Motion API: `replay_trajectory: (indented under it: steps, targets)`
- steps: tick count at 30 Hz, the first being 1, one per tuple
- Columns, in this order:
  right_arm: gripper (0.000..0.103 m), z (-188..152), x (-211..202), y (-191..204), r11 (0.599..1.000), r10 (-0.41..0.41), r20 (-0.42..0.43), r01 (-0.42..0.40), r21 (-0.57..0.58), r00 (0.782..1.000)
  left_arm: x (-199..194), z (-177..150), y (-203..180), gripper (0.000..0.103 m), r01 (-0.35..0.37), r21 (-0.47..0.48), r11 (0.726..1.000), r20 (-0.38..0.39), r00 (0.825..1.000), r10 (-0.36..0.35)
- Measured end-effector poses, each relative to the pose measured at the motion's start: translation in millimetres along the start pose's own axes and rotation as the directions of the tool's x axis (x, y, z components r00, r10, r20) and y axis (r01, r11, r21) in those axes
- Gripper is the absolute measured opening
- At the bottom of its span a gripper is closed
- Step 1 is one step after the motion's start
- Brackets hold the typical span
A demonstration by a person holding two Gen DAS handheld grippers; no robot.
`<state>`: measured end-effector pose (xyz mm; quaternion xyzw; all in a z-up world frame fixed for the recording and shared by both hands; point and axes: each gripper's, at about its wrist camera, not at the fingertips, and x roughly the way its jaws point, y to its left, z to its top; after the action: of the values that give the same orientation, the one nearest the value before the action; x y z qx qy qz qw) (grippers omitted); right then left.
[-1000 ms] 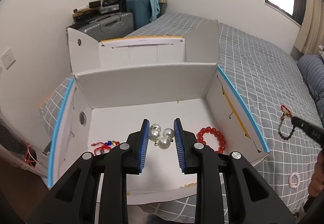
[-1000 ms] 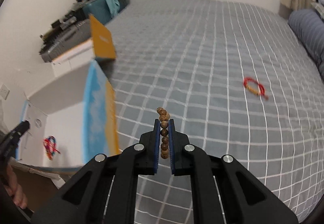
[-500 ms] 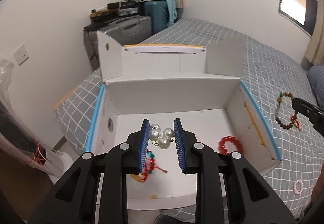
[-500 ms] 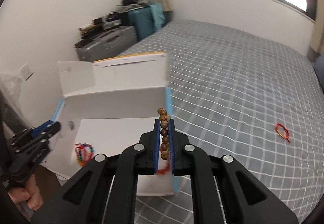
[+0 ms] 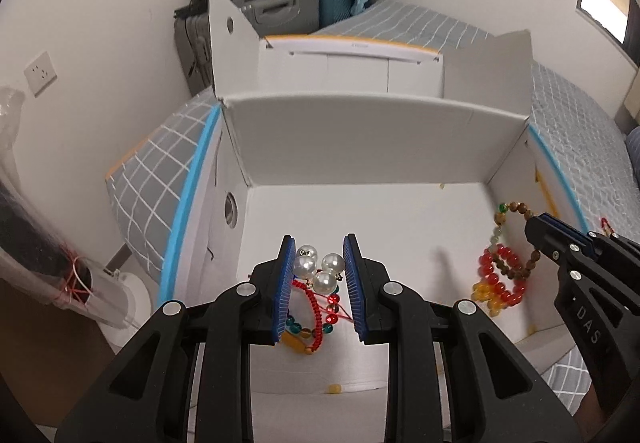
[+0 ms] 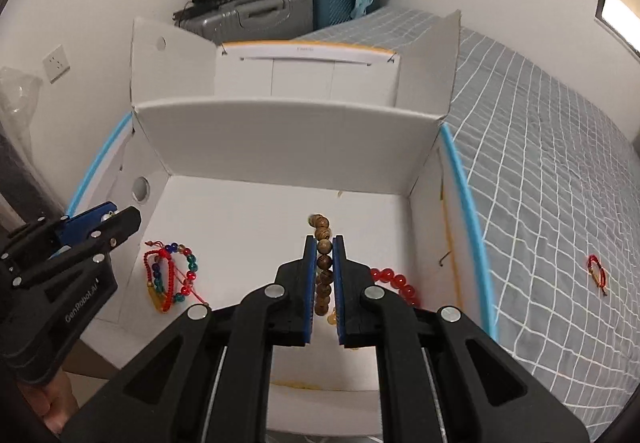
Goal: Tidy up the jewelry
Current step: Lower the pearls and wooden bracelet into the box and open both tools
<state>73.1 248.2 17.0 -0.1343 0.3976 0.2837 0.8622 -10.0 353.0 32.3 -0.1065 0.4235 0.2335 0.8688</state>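
White box (image 5: 360,131) on bed: left jaws clamp pearl cluster (image 5: 318,269), right jaws clamp brown wooden-bead bracelet (image 6: 323,267).

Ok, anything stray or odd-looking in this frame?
One red bracelet lies out on the bed cover, apart from the white box where the other jewelry sits. Small yellowish bits dot the box floor. Nothing looks damaged.

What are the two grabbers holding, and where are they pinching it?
The left gripper pinches a pearl cluster by the sides of its pearls. The right gripper squeezes a wooden bead bracelet on one stretch of beads; the rest hangs loose.
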Motion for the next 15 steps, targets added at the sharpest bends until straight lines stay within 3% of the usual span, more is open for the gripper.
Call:
replay_trajectory:
  steps: [6, 9, 11, 13, 15]
  targets:
    - [0.008, -6.1, 12.2, 2.2, 1.0, 0.003, -0.045, -0.003, 0.005, 0.999, 17.7, -3.0, 0.9, 0.025, -0.003, -0.003, 1.0, -0.046, 0.999, 0.003]
    - [0.01, -10.3, 10.1, 6.7, 0.998, -0.052, -0.024, 0.051, -0.035, 0.998, 19.6, -4.6, -0.8, 0.032, 0.002, -0.005, 1.0, -0.049, 0.999, -0.002]
    - [0.032, -11.7, 6.5, 6.5, 0.998, -0.05, -0.019, 0.049, -0.042, 0.999, 18.2, -3.7, 0.6, 0.036, 0.005, -0.012, 1.0, -0.045, 0.999, -0.005]
    - [0.048, -12.9, -2.1, 3.2, 0.999, -0.043, -0.001, 0.043, -0.034, 0.999, 13.7, -4.0, 2.2, 0.052, 0.014, -0.029, 0.999, -0.035, 0.999, -0.015]
    - [0.059, -15.0, -18.6, -3.5, 0.998, -0.044, 0.04, 0.045, -0.031, 0.998, 4.6, -4.9, 1.9, 0.062, 0.009, -0.03, 1.0, -0.007, 1.0, -0.009]
